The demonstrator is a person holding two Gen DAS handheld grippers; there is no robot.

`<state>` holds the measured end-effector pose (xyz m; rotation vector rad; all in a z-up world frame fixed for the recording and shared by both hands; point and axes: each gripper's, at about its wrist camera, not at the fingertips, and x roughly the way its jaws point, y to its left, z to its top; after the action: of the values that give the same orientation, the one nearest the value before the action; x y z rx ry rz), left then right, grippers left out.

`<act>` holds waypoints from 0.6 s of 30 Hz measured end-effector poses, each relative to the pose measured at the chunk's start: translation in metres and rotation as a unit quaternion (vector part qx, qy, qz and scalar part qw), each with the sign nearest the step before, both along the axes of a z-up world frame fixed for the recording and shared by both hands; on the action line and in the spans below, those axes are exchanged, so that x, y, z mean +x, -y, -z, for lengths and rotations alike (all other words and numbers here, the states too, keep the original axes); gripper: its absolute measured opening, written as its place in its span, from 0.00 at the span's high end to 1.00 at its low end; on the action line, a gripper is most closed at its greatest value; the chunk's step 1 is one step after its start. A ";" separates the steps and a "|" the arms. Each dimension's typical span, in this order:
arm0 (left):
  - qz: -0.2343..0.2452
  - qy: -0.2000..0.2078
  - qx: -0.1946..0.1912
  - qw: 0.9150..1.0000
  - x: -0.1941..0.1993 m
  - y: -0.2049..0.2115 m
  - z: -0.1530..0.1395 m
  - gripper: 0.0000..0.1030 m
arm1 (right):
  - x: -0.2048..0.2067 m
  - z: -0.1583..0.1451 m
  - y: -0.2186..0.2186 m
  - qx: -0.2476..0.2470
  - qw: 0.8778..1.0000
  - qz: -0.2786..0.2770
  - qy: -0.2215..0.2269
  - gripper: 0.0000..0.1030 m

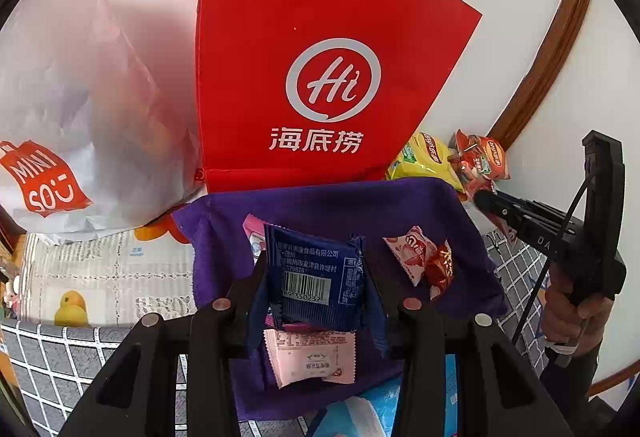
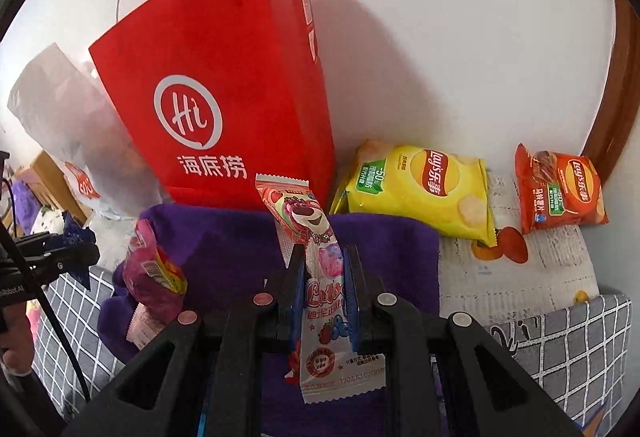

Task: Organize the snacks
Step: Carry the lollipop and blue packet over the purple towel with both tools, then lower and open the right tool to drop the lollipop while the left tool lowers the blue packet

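My left gripper [image 1: 316,265] is shut on a dark blue snack packet [image 1: 320,277] with a barcode, held above a purple cloth [image 1: 320,205]. Under it lies a pale pink packet [image 1: 310,357], and a strawberry-print packet [image 1: 416,257] rests on the cloth to the right. My right gripper [image 2: 324,257] is shut on a long pink packet with a bear print [image 2: 316,237], upright over the same purple cloth [image 2: 224,245]. Small packets [image 2: 156,277] lie on the cloth's left side. The left gripper [image 2: 76,249] shows at the left edge of the right wrist view.
A red paper bag [image 2: 216,97] stands against the white wall behind the cloth, with a white plastic bag [image 1: 60,117] to its left. A yellow chip bag [image 2: 420,189] and an orange chip bag [image 2: 560,189] lean at the wall to the right. A grey checked cover [image 2: 560,337] lies below.
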<state>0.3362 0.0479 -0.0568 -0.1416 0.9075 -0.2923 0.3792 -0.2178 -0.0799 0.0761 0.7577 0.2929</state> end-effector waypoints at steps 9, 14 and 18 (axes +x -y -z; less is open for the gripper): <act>0.001 -0.005 0.000 1.000 0.002 0.005 0.005 0.61 | 0.001 0.008 -0.006 -0.020 1.000 -0.012 -0.011 0.83; 0.010 -0.007 0.004 1.000 0.002 0.011 0.007 0.61 | 0.002 0.013 -0.012 -0.036 0.999 -0.017 -0.016 0.83; 0.012 -0.006 0.004 1.000 0.001 0.013 0.008 0.61 | 0.004 0.018 -0.015 -0.044 0.998 -0.018 -0.029 0.82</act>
<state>0.3372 0.0354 -0.0646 -0.1246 0.9226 -0.3104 0.3835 -0.2026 -0.0982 -0.0123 0.8290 0.2914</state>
